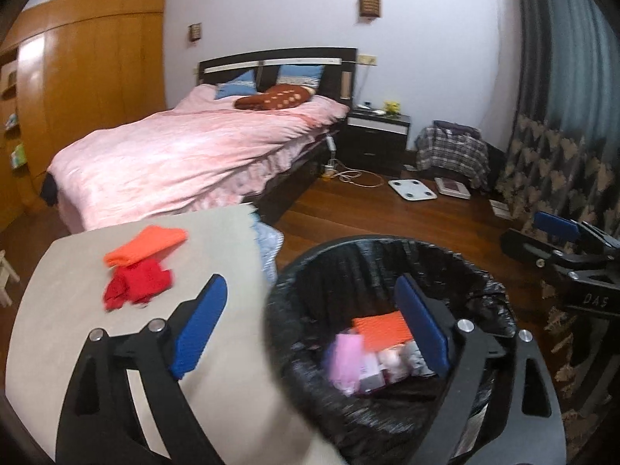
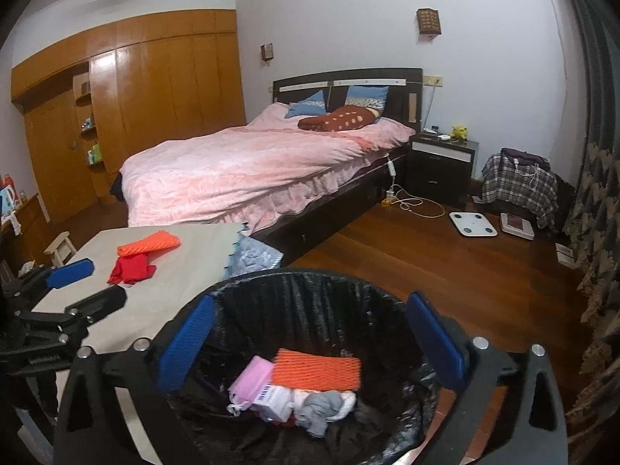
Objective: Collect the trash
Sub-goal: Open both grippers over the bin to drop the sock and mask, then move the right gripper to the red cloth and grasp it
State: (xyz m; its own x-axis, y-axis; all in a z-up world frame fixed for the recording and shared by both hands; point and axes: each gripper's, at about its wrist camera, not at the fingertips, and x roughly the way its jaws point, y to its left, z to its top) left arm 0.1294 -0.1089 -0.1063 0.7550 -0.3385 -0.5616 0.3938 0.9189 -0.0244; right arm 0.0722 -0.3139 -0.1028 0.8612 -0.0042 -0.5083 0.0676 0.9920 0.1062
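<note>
A black-lined trash bin (image 1: pixel 310 271) (image 2: pixel 310 283) stands beside a grey table (image 1: pixel 77 348) (image 2: pixel 162 294). Inside lie an orange foam piece (image 2: pixel 316 370) (image 1: pixel 381 331), a pink bag (image 2: pixel 252 381) (image 1: pixel 347 356), a small box and crumpled tissue (image 2: pixel 321 407). On the table lie an orange foam net (image 1: pixel 147 246) (image 2: pixel 151 243) and a red crumpled piece (image 1: pixel 135 283) (image 2: pixel 130 268). My left gripper (image 1: pixel 310 329) is open and empty, straddling the table edge and the bin rim. My right gripper (image 2: pixel 310 343) is open and empty above the bin.
A bed with a pink cover (image 2: pixel 252 166) stands behind the table. A nightstand (image 2: pixel 441 162), a white scale (image 2: pixel 472 224), cables and a plaid-covered chair (image 2: pixel 519 182) sit on the wooden floor. Patterned curtains (image 2: pixel 596 232) hang at the right. A wooden wardrobe (image 2: pixel 155 97) fills the left wall.
</note>
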